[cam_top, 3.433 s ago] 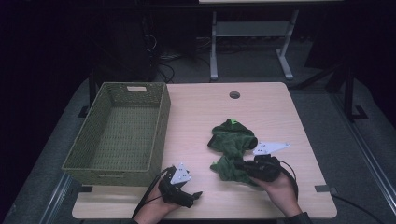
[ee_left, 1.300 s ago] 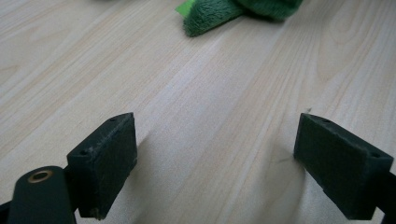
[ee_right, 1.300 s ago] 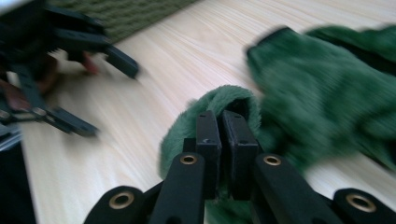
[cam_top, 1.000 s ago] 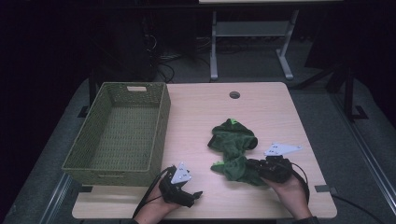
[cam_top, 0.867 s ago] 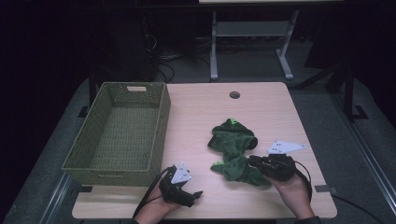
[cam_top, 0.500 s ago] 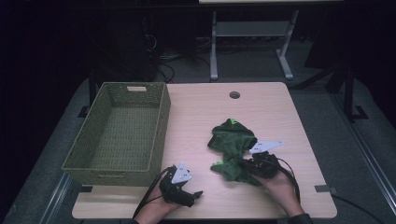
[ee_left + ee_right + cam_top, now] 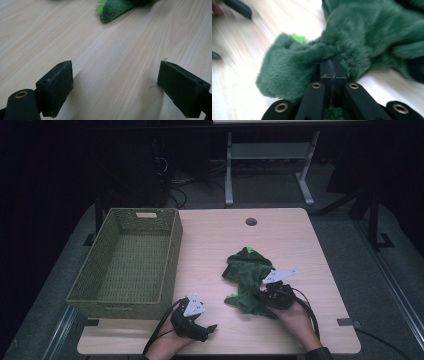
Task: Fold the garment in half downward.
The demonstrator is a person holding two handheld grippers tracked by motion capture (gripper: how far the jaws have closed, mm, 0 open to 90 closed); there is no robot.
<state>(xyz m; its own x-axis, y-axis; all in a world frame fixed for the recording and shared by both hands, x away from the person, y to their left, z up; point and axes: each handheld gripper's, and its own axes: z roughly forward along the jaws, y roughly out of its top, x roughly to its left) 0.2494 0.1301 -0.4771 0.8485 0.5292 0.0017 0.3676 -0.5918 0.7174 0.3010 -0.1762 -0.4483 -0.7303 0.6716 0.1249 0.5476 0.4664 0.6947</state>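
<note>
A dark green plush toy (image 7: 247, 270) lies crumpled on the wooden table (image 7: 280, 235), right of the middle. My right gripper (image 7: 258, 296) reaches into the toy's near end from the right. In the right gripper view its jaws are pressed together, shut on a fold of the green plush toy (image 7: 362, 37) at the right gripper's (image 7: 332, 72) tips. My left gripper (image 7: 212, 328) rests by the table's front edge, pointing right. The left gripper (image 7: 115, 87) is open over bare wood, and the toy's tip (image 7: 112, 8) lies well beyond it.
A woven green basket (image 7: 172, 255), with nothing in it, stands on the table's left side, just behind the left hand. A round cable hole (image 7: 251, 222) sits near the far edge. Bare wood stretches between the basket and the toy.
The right gripper has slid left from the table's right side into the near end of the plush toy and sits against it. The left gripper has stayed put.
</note>
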